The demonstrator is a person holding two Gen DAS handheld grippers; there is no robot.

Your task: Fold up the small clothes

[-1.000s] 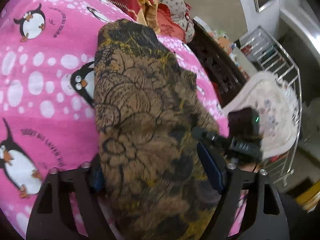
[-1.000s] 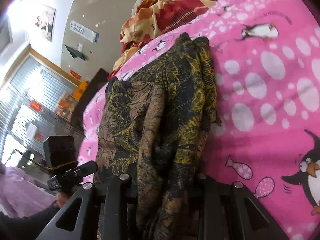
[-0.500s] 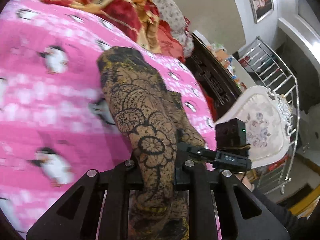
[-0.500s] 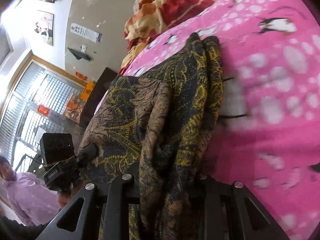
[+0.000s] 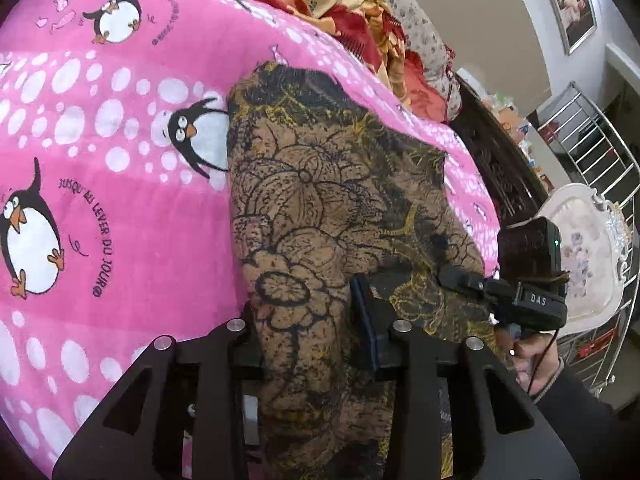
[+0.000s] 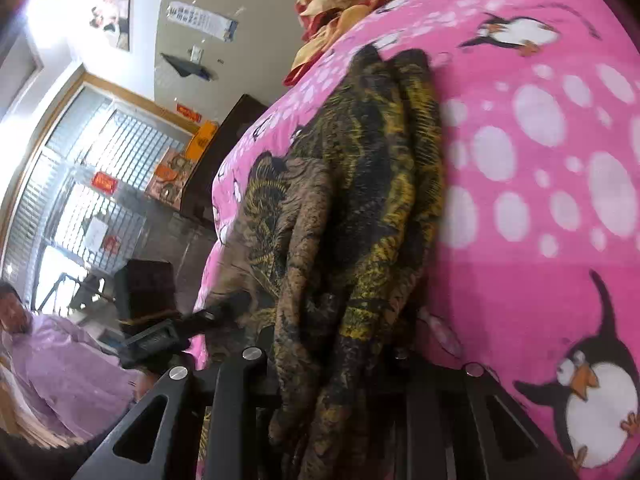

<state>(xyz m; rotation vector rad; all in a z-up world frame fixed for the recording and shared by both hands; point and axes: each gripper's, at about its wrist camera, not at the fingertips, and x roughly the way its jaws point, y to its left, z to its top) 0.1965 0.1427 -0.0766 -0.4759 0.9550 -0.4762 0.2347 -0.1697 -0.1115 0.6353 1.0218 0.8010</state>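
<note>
Both grippers, left gripper reopening slightly and right gripper narrow, pinch the floral garment; they should lay it taut onto the penguin blanket.

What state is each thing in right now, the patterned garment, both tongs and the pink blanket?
Patterned garment: folded lengthwise, lying on the blanket, near end bunched and gripped.
Left tongs: jaws have just been opening, a fold of the garment still between them.
Right tongs: shut on the garment's bunched edge.
Pink penguin blanket: spread flat under the garment.
Red and yellow bedding: heaped at the far end.
</note>
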